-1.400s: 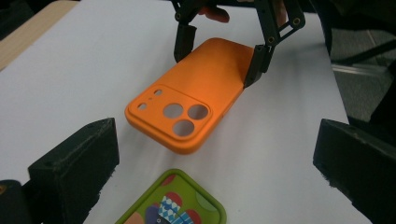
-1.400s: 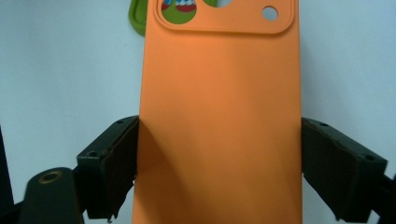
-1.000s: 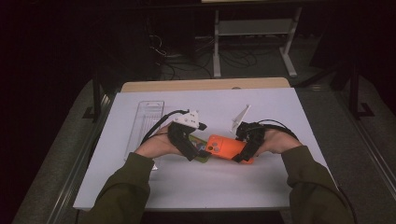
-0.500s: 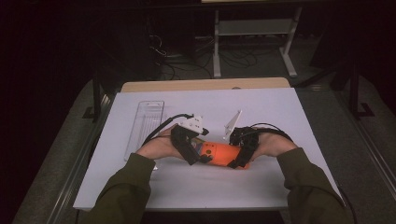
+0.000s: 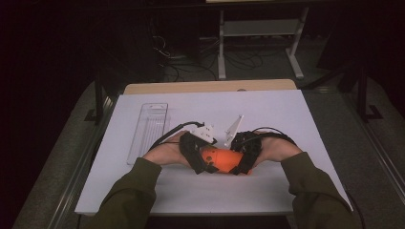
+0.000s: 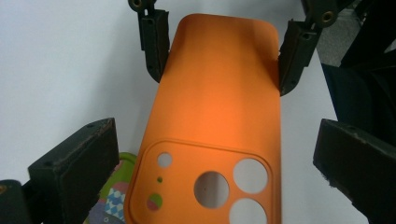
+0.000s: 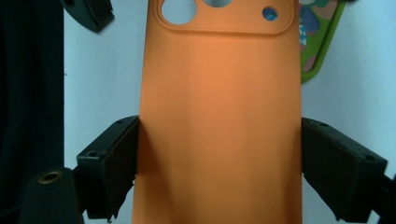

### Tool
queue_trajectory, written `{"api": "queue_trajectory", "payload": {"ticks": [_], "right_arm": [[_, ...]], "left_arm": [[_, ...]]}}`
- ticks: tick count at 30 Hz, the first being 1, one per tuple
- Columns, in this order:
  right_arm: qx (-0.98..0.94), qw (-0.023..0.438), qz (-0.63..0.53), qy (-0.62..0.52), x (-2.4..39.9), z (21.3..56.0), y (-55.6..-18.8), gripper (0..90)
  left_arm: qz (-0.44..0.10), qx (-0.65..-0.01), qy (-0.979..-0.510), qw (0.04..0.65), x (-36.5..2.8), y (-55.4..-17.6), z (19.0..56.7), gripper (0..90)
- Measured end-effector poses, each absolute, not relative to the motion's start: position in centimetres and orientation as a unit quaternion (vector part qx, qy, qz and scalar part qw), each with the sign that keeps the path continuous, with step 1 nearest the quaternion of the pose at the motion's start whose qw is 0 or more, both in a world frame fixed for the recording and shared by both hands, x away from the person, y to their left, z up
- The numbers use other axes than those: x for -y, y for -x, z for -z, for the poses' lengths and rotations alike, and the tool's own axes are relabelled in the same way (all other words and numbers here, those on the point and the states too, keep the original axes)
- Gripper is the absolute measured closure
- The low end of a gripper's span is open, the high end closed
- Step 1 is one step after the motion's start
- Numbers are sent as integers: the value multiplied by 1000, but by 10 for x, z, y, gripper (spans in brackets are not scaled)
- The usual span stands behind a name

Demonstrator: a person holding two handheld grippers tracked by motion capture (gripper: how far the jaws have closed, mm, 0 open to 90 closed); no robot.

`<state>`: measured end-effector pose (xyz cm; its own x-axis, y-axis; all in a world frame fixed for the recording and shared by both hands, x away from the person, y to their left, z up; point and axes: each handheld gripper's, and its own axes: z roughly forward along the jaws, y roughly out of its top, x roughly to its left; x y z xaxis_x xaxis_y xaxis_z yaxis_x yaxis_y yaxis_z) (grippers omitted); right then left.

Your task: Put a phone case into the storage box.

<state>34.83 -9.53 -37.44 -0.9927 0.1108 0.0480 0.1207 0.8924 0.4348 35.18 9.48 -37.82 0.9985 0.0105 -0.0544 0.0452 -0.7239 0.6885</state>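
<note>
The right gripper's (image 5: 239, 160) fingers (image 7: 116, 158) clamp the orange phone case (image 7: 219, 121) — the left gripper's (image 5: 203, 160) fingers (image 6: 79, 163) stand apart around its camera end.

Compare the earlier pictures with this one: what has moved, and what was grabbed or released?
The right gripper and the orange phone case have slid left, closing on the left gripper. The right gripper is still clamped on the case. The clear tray has not moved.
</note>
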Motion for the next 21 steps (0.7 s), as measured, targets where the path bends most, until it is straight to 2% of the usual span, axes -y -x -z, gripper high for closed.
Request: {"api": "queue_trajectory", "payload": {"ticks": [21], "right_arm": [[970,4,239,38,93,365,-342,156]], "left_arm": [[33,7,-940,340,-85,-349,390,4]]}}
